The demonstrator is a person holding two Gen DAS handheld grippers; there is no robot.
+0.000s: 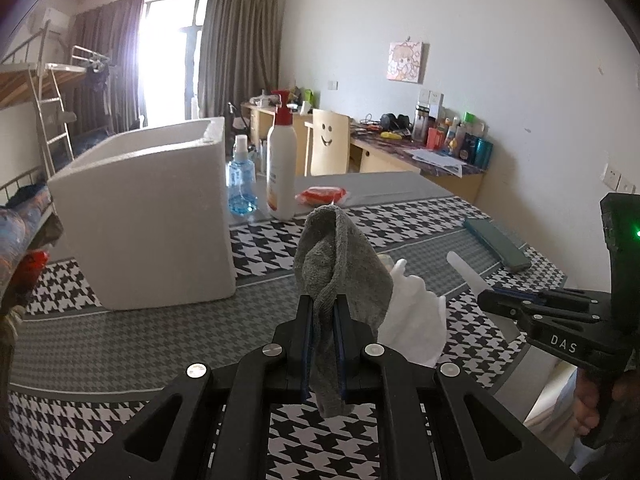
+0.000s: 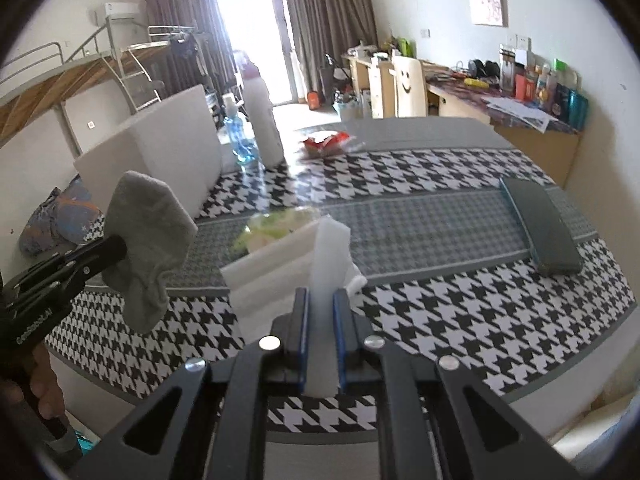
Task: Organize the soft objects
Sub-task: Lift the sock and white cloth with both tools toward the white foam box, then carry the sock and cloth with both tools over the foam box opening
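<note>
My left gripper point(image 1: 323, 308) is shut on a grey sock point(image 1: 340, 264) and holds it above the houndstooth table; the sock also shows in the right wrist view point(image 2: 146, 248), hanging from the left gripper point(image 2: 120, 250). My right gripper point(image 2: 320, 300) is shut on a white foam strip point(image 2: 326, 260); in the left wrist view the right gripper point(image 1: 486, 294) holds that strip point(image 1: 464, 270) at the right. A white cloth point(image 1: 416, 316) lies on the table below the sock. A white foam box point(image 1: 148, 208) stands open-topped to the left.
A white pump bottle point(image 1: 282, 160), a blue spray bottle point(image 1: 241, 184) and a red packet point(image 1: 322, 195) stand behind the box. A dark green case point(image 2: 540, 224) lies at the right. A white foam sheet point(image 2: 272, 268) and a greenish bag point(image 2: 276, 226) lie mid-table.
</note>
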